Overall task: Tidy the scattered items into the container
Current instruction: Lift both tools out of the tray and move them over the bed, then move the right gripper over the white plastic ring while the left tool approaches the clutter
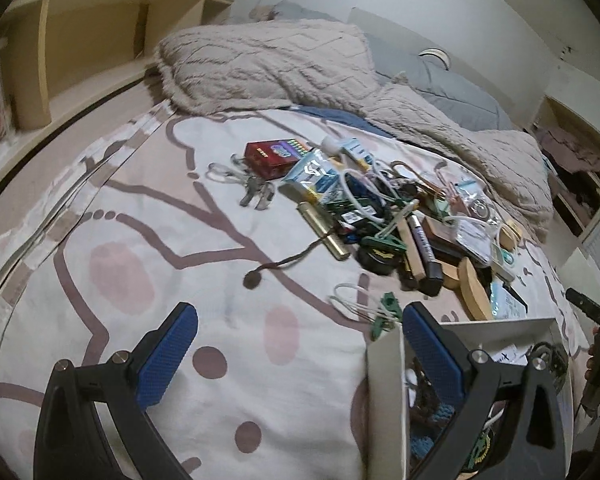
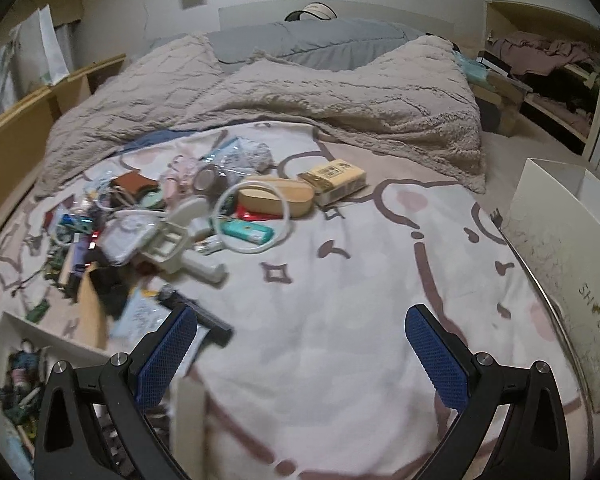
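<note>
A pile of small items lies on the patterned bedsheet: a red box (image 1: 274, 157), keys (image 1: 256, 194), a gold tube (image 1: 326, 230), a black marker (image 1: 422, 246), a wooden lid (image 1: 474, 288). The white container (image 1: 384, 392) sits at the lower right, holding several items. My left gripper (image 1: 300, 356) is open and empty, its right finger over the container's wall. In the right wrist view the pile shows a yellow box (image 2: 334, 180), a white cable loop (image 2: 252, 220), a teal lighter (image 2: 248, 232) and the container (image 2: 16, 324) at lower left. My right gripper (image 2: 302, 360) is open and empty above bare sheet.
A beige fluffy blanket (image 1: 268, 64) and grey pillows (image 2: 320, 40) lie at the back of the bed. A wooden shelf (image 1: 80, 40) stands left. A white shoe-box lid (image 2: 568, 264) leans at the bed's right edge. A green-tagged wire loop (image 1: 376, 308) lies near the container.
</note>
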Demonstrator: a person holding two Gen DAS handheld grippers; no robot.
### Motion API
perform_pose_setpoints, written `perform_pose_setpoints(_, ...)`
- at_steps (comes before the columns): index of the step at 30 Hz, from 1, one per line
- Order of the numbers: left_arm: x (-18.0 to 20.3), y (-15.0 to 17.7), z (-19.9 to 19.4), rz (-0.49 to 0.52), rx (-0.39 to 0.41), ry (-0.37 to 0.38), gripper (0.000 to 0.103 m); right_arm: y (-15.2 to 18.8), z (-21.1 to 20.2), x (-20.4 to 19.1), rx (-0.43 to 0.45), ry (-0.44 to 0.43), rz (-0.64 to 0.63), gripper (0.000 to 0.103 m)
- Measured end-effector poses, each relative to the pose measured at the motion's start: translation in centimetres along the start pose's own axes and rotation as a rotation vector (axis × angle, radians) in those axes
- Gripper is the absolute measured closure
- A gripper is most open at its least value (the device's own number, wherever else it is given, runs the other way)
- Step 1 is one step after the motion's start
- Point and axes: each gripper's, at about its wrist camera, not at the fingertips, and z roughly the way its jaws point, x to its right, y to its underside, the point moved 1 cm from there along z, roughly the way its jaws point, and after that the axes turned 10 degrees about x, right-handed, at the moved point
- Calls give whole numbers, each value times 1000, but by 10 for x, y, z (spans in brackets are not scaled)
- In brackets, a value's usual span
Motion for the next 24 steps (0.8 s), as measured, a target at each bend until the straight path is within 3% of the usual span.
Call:
perform_pose_setpoints(8,-13,-3,13,-2,-14,-54,0,-9,52,-5,-83,42,-67,0)
perform_pose_setpoints(24,-35,-1,45,-6,-86,-117,0,-34,134,-20,-218,80,-39,0)
